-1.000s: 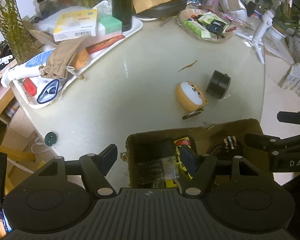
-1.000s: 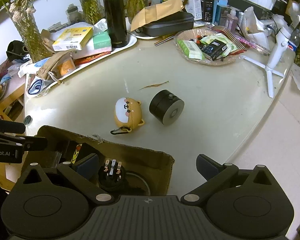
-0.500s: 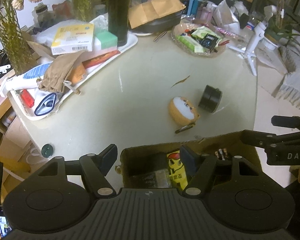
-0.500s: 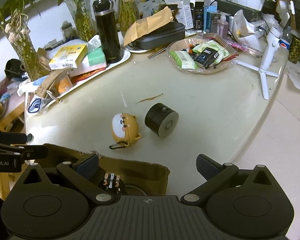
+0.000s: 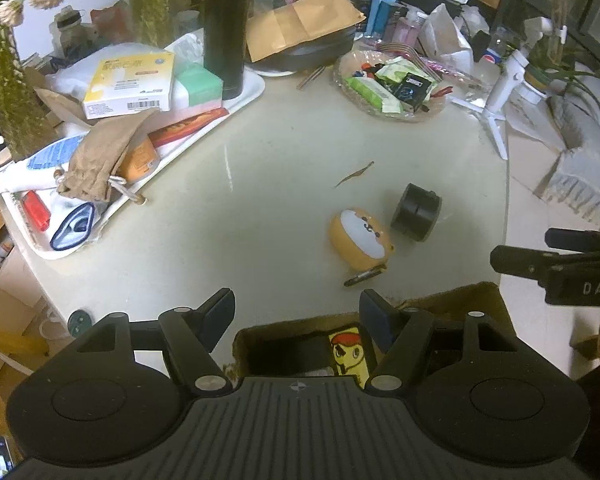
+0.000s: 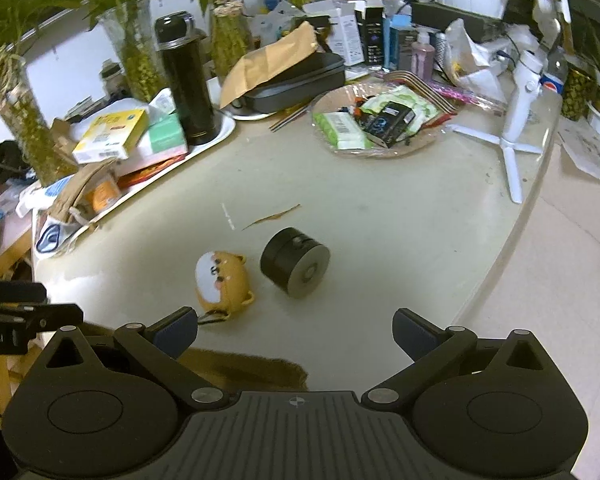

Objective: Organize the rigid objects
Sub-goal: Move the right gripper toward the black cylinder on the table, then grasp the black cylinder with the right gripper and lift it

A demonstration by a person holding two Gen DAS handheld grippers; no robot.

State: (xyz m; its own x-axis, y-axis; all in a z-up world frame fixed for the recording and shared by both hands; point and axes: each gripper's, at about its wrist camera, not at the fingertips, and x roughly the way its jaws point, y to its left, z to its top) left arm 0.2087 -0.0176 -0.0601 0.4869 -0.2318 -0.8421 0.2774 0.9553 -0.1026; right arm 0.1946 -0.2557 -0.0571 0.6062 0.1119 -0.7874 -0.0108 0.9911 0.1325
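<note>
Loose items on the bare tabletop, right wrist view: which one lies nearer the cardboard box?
The orange bear-face pouch, its clip almost at the cardboard box rim. The black cylinder lies on its side farther away, to the pouch's right.

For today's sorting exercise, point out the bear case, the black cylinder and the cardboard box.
bear case (image 6: 216,280), right wrist view, on its white face.
black cylinder (image 6: 294,266), right wrist view, on its side wall.
cardboard box (image 5: 452,300), left wrist view, on its far rim.

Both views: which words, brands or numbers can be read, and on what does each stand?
"DAS": on the right tool, cut off by the picture edge.
"pot.AI": on the left tool, also cut off.
Pepsi logo: bottle at the back.
Yellow box, barcodes, snack packets: too blurred.
</note>
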